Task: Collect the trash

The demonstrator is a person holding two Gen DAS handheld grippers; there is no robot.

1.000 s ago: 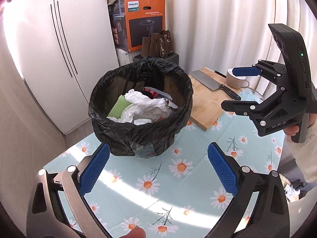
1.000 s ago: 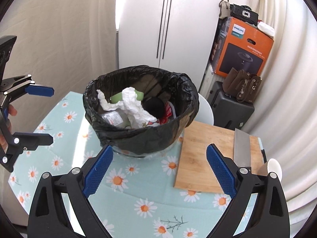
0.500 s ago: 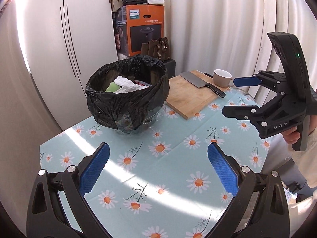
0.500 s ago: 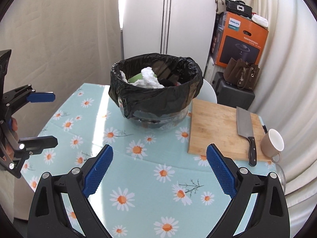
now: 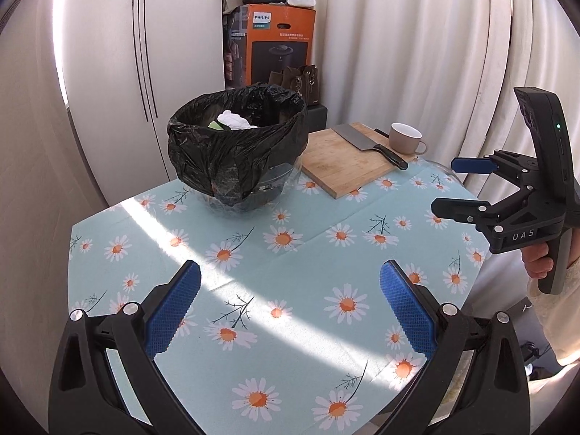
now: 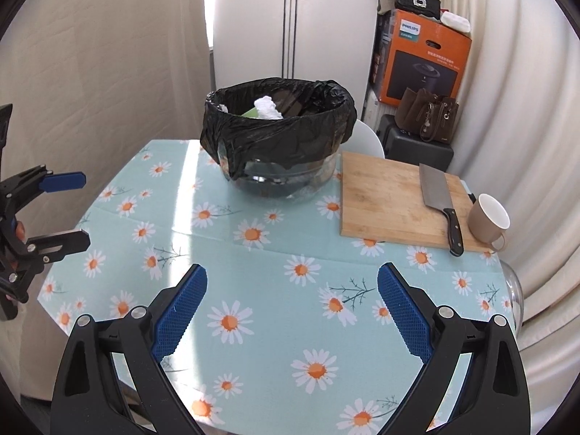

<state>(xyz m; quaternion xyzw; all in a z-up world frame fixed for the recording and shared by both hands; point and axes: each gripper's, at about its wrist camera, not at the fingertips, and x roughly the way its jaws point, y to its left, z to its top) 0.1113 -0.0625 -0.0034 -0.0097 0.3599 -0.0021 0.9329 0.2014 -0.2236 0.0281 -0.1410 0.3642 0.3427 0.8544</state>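
A clear bin lined with a black bag (image 5: 235, 145) stands at the far side of the daisy tablecloth (image 5: 290, 253); white crumpled paper (image 5: 235, 121) and a green piece show above its rim. It also shows in the right wrist view (image 6: 279, 130). My left gripper (image 5: 290, 308) is open and empty, well back from the bin over the table's near part. My right gripper (image 6: 291, 311) is open and empty too; it shows at the right in the left wrist view (image 5: 456, 185). The left gripper shows at the left edge of the right wrist view (image 6: 69, 210).
A wooden cutting board (image 6: 395, 199) with a cleaver (image 6: 436, 195) lies right of the bin, a beige cup (image 6: 487, 219) beside it. A white cabinet (image 6: 290, 25), an orange box (image 6: 424, 58), a brown bag (image 6: 427, 114) and curtains stand behind the table.
Both grippers have pulled back and away from the bin, which now looks smaller and farther. Both stay open and empty.
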